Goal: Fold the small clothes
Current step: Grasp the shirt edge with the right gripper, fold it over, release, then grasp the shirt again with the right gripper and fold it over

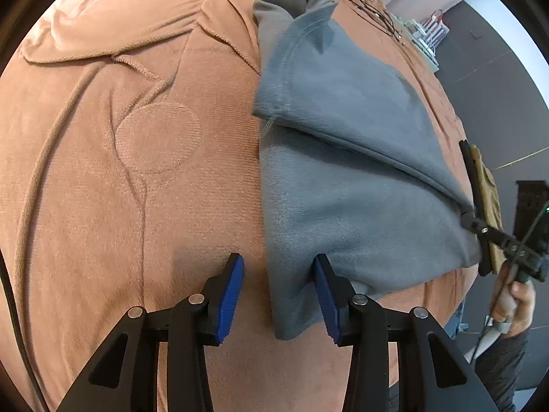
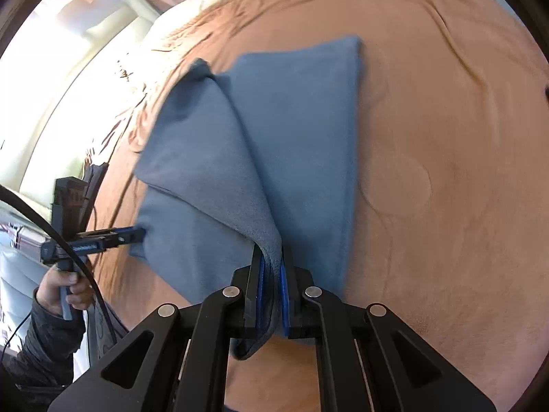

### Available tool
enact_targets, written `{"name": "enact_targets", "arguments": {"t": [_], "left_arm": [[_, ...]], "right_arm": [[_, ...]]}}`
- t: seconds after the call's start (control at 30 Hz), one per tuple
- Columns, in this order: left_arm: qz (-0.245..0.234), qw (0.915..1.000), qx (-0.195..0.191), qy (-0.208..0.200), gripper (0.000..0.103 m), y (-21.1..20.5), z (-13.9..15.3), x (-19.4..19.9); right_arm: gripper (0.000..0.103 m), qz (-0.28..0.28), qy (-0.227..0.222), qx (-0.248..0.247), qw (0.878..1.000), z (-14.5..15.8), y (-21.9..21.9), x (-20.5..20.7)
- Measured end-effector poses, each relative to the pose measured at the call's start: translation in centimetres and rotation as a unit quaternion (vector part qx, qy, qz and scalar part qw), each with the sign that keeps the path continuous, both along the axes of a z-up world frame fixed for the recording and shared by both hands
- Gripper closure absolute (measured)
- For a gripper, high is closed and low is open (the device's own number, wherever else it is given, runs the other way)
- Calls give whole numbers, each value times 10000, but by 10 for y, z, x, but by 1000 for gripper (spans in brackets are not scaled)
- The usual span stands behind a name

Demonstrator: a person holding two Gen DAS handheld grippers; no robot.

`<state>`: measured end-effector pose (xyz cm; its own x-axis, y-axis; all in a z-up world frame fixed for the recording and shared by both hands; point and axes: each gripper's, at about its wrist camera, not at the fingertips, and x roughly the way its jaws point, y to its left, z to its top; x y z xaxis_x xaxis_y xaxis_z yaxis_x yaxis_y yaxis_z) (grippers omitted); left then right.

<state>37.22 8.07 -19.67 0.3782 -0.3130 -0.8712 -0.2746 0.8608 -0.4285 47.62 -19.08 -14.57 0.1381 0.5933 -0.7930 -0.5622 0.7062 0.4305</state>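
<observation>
- Surface: a bed covered by a rust-brown quilted blanket (image 1: pixel 120 171) with stitched curved lines and a round stitched patch.
- Item under work: one grey-blue fleece garment (image 1: pixel 343 178), lying on the blanket, partly folded. In the left wrist view it occupies the right half of the frame, with an upper layer turned diagonally over a lower one.
- Left hand-held gripper (image 1: pixel 279 295): jaws stand apart, blue pads facing each other. The near corner of the garment hangs down between them. The right-side pad lies against the fabric edge; the left-side pad is clear of it, with bare blanket showing in the gap. No clamping pressure is visible; the jaws are parted, not gripping.
- Same gripper in the right wrist view (image 2: pixel 137 235): it sits at the left edge of the garment, tips at the cloth's border, held by a hand (image 2: pixel 63 286) in a dark sleeve.
- Right hand-held gripper (image 2: pixel 272 295): jaws closed tight on a fold of the garment. The fabric rises from the bed into the pads as a ridge, and a loop of it hangs out below them.
- Same gripper in the left wrist view (image 1: pixel 468 213): it meets the far right corner of the garment, where the diagonal fold ends. The cloth is drawn up to that point.
- Relative position: the two grippers are at opposite ends of the garment's near edge, well apart.
- Background: a black cable coil (image 1: pixel 374 10) lies on the far part of the blanket.
</observation>
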Motion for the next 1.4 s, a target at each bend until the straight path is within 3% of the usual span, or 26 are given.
{"name": "enact_targets", "arguments": {"t": [0.13,0.4,0.57,0.77,0.9,0.97,1.2,1.4], "left_arm": [[-42,10000,-30,25,60,2,1,3],[-222,9992,-236,-244,64,6,21,6],[-294,9987,-146,-389,64,3,32,8],[-226,9994,-188,-159,64,5,8,12],[-185,9993,-289,-119,64,6,-7,11],[-182,9992,-328,-133,64,7,-6,9],[-126,9984,-500,-233,64,13,-7,4],[-64,9958,-684,-603,64,28,10,-9]], "right_arm": [[100,-79,155,188,9997,-6,-14,0],[101,-63,-103,314,9994,22,-27,-7],[101,-130,-326,15,9994,25,-20,-8],[99,-274,-442,-628,9967,5,-12,-3],[79,-302,-873,-1299,9872,16,7,-12],[44,-223,-1193,-1458,9818,29,20,-20],[41,426,-1924,-1691,9657,57,89,-47],[41,1152,-2270,-1924,9477,48,141,-64]]}}
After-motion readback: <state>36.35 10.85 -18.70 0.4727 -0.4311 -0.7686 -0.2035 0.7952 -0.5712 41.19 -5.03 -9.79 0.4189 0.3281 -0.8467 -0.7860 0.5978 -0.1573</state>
